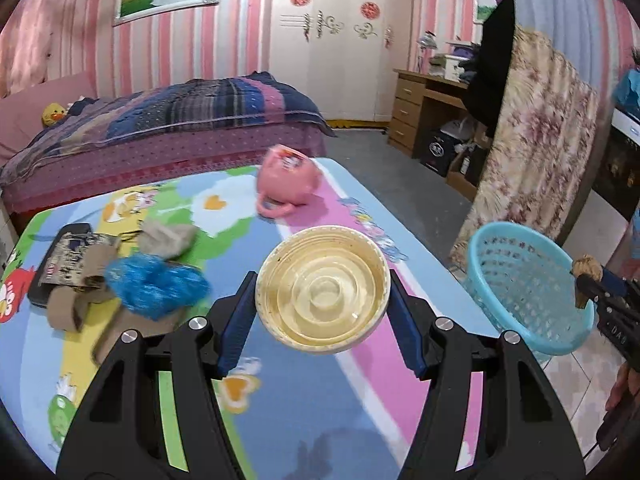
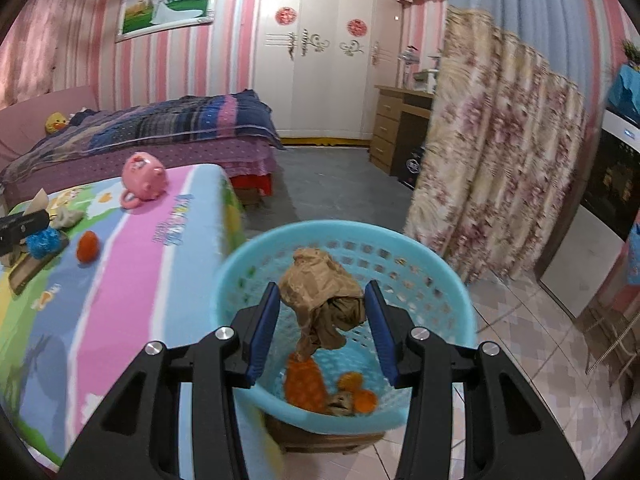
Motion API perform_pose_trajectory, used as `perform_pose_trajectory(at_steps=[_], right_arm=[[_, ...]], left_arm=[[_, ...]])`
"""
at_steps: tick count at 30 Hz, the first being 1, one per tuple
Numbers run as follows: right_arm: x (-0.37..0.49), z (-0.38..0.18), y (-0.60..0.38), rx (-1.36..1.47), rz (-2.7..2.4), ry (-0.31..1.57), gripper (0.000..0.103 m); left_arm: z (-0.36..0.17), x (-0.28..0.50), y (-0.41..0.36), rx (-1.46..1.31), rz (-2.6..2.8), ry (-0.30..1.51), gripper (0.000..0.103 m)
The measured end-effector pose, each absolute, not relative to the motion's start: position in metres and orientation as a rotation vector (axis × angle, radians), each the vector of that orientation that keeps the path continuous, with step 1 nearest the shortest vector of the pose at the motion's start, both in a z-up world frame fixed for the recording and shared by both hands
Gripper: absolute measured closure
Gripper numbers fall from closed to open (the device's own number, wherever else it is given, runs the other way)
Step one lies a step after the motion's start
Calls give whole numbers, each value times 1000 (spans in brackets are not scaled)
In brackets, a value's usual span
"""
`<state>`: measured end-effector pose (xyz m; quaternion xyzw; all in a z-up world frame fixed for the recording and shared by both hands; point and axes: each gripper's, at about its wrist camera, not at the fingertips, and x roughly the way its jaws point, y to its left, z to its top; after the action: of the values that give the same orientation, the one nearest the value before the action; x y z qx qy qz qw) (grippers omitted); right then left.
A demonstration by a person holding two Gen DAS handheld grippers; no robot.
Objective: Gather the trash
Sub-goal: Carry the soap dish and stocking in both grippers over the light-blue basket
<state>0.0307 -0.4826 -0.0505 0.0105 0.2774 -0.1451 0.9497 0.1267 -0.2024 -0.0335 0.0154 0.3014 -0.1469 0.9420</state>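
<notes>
left gripper (image 1: pixel 322 304) half spread, blue pads pressed on opposite sides of the rim of a cream disposable bowl (image 1: pixel 323 288). bowl sits square between the fingers, mouth tipped toward the camera, carried clear above the cartoon-print table (image 1: pixel 304 412). judged light and thin-walled: it will flex if squeezed harder and could pop out sideways. rim-to-rim across the widest part looks the right hold; inside looks greasy, so the walls may be slick.

right gripper (image 2: pixel 322 320) narrower, pads closed on a crumpled brown paper wad (image 2: pixel 320 292). the wad bulges above the fingertips and a twisted tail hangs below them. soft, nearly weightless, crushes freely; any pinch through the bulk holds, though the tail may snag.

blue mesh basket (image 2: pixel 440 292) lies directly beyond and under the right fingers, off the table edge, with orange peel scraps (image 2: pixel 304 384) already in its bottom. from the left fingers, the basket (image 1: pixel 524 280) is off to their right side, near.

still on the table, left of the left fingers: blue crinkled wrapper (image 1: pixel 154 286), cardboard pieces (image 1: pixel 68 304), grey wad (image 1: pixel 168 238). pink mug (image 1: pixel 286 182) beyond the fingertips.
</notes>
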Motion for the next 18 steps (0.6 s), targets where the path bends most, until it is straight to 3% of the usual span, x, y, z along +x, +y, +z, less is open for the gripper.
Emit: perform_pose_trajectory(at_steps=[18], right_arm=[[8,-69,-551,112,-405,537,59]], left_arm=[[-51,114,-315,134,-529,588,42]])
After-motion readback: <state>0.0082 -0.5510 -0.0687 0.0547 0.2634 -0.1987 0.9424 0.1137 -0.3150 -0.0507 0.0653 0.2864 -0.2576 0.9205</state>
